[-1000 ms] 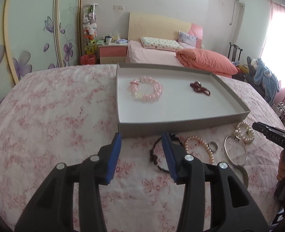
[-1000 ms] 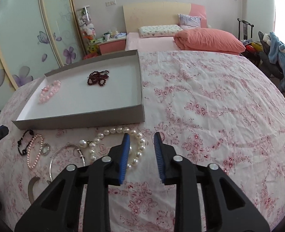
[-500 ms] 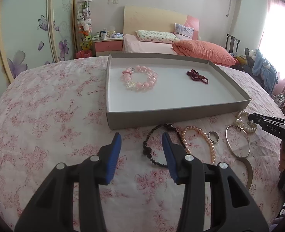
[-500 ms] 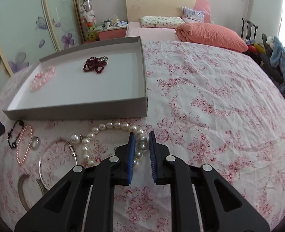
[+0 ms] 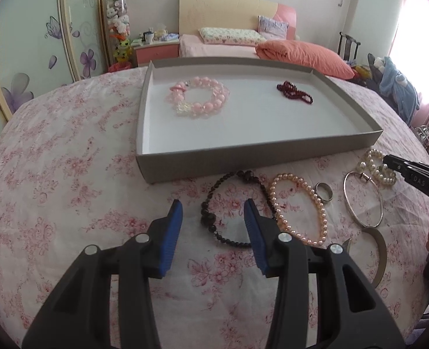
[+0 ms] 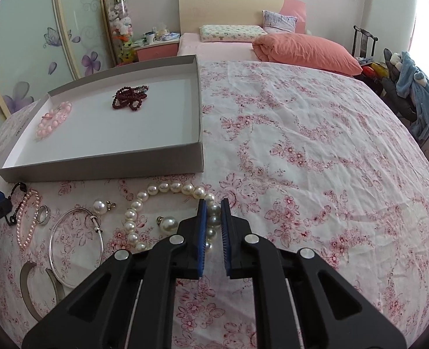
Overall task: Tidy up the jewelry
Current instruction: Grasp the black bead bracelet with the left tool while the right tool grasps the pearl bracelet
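- My right claw [image 6: 213, 205] sits low in the right wrist view, its blue pads drawn close around the near side of the large white pearl bracelet [image 6: 167, 189]; a bead or two lies between them, but I cannot tell whether the pads are truly clamped on it.
- My left claw [image 5: 213, 212] stands wide apart, holding nothing, hovering above the black beaded bracelet [image 5: 229, 203] at lower centre of the left wrist view.
- The shallow grey cardboard tray [image 5: 258, 158] with a white floor fills the middle of that view. Inside it lie the chunky pink bead bracelet [image 5: 198, 99] and the dark red bead strand [image 5: 294, 93].
- Loose on the floral pink tablecloth [image 6: 316, 145], in front of the tray: a small pink pearl bracelet [image 5: 300, 206], a silver ring [image 5: 323, 195], a thin silver bangle [image 5: 362, 199] and two single pearl earrings [image 6: 102, 205].
- I judge the pearl pickup is the step in hand. Next I should confirm the pinch, lift gently so the strand does not slip, and carry it over the tray wall.
- The right claw's side, at the right edge of the left view, carries white lettering that looks like "DAS".
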A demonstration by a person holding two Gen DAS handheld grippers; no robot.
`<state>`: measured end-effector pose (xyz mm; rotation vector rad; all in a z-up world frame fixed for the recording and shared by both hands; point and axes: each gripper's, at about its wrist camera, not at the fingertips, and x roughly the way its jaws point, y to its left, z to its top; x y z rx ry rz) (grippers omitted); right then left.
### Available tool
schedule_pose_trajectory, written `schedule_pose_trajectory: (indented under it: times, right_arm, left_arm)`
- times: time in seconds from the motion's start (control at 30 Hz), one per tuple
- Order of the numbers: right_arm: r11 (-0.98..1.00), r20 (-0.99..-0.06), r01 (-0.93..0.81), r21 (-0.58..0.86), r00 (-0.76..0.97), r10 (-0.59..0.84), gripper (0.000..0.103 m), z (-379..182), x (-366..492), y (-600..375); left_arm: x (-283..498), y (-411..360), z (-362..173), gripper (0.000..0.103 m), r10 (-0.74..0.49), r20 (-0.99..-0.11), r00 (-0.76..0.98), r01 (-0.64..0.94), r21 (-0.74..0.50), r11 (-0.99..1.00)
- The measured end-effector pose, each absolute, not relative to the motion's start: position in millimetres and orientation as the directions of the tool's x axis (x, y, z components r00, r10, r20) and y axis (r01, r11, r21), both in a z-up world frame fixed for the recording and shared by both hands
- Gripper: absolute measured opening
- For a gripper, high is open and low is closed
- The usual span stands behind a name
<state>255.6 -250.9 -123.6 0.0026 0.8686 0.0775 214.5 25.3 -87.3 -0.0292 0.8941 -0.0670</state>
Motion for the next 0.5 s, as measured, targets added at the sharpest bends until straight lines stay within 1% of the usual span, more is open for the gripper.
schedule_pose_trajectory:
  times: [0.07,0.13,0.2,0.37,0.43,0.5]
  right_arm:
    - [0.997,-0.763,-0.067,0.035,0.643,0.070,0.010,-123.4,255.7,-251.0]
    - [0.997,-0.763,-0.067,0.036,0.643,0.070,0.010,-123.3,255.8,-251.4]
    - [0.997,-0.763,-0.067,0.038,0.643,0.072,0.010,-123.3,255.8,-251.6]
    - [0.997,-0.762,-0.067,0.042,0.643,0.076,0.010,-123.3,256.3,-252.0]
    - [0.996,-0.762,-0.070,0.046,0.643,0.081,0.010,-123.2,256.2,-252.1]
    - [0.995,-0.759,-0.076,0.072,0.643,0.104,0.010,-122.8,256.1,-253.8]
  left_arm:
    - [216.7,24.2,-88.7,0.041,-0.054,-0.781,0.622,0.038,-0.039,0.999]
    - [218.7,22.2,-89.0,0.033,-0.034,-0.783,0.621,0.031,-0.018,0.999]
    - [218.3,20.8,-89.1,0.027,-0.018,-0.784,0.621,0.030,0.000,1.000]
    - [212.6,16.8,-88.5,0.024,-0.010,-0.784,0.621,0.043,0.021,0.999]
    - [210.4,17.0,-88.6,0.012,-0.011,-0.783,0.622,0.045,0.022,0.999]
    - [210.0,17.3,-88.6,0.012,-0.014,-0.782,0.623,0.044,0.017,0.999]
